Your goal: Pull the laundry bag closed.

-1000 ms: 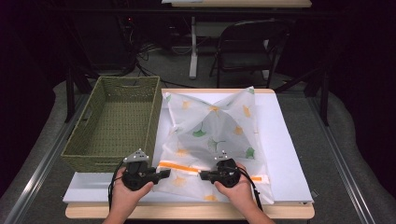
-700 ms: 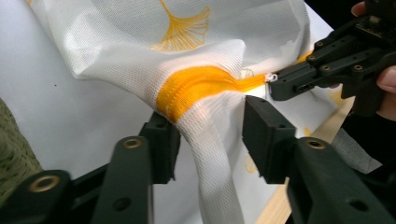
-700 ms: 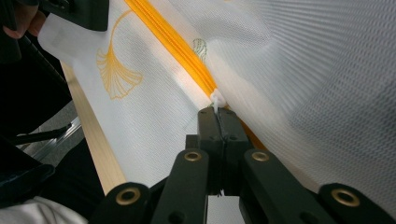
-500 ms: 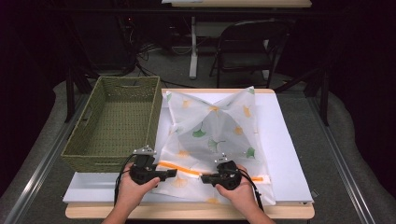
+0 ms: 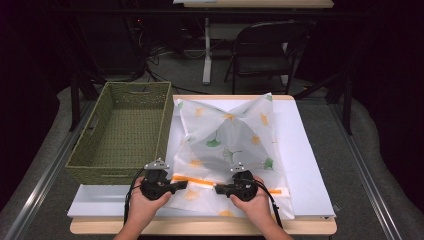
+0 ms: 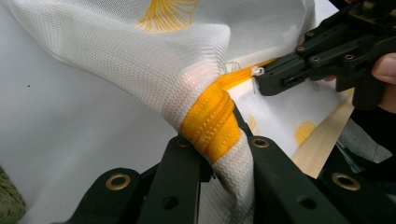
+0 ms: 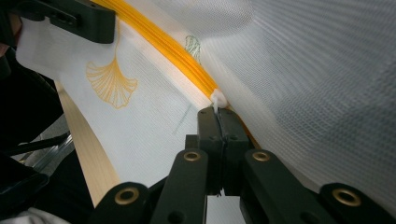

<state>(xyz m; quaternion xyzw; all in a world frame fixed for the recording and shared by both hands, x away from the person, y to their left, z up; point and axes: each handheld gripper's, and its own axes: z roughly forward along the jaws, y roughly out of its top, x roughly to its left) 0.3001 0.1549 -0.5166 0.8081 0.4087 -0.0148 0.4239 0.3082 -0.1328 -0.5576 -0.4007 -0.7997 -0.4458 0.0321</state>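
high view, bag: a white mesh laundry bag (image 5: 227, 145) printed with ginkgo leaves lies on the white table top (image 5: 305, 165), its orange zipper (image 5: 200, 180) running along the near edge, close to the person.
high view, grippers: the left gripper (image 5: 181, 185) sits at the zipper's left end and the right gripper (image 5: 220, 189) partway along it, tips facing each other and near together.
high view, progress: judging by where the right tip sits, the zipper is only part worked; the stretch out to the bag's right corner looks left to do.
high view, room: a green wicker basket (image 5: 122, 132) stands just beside the bag on the left; bare table lies open to the right, and the wooden table edge (image 5: 200, 227) is close under both hands.
left gripper view, grip: the jaws are closed narrow on a bunched fold of mesh and orange zipper tape (image 6: 212, 119), holding that end fast.
left gripper view, far side: the right gripper (image 6: 261, 80) reaches in with its tip at the small white zipper pull (image 6: 256, 71).
right gripper view, grip: the jaws are pinched together on the white zipper pull (image 7: 217, 100), with the orange zipper (image 7: 163, 44) running straight ahead toward the left gripper (image 7: 70, 16).
right gripper view, room: the track ahead looks unobstructed; loose mesh billows at the right and could, i judge, snag the slider.
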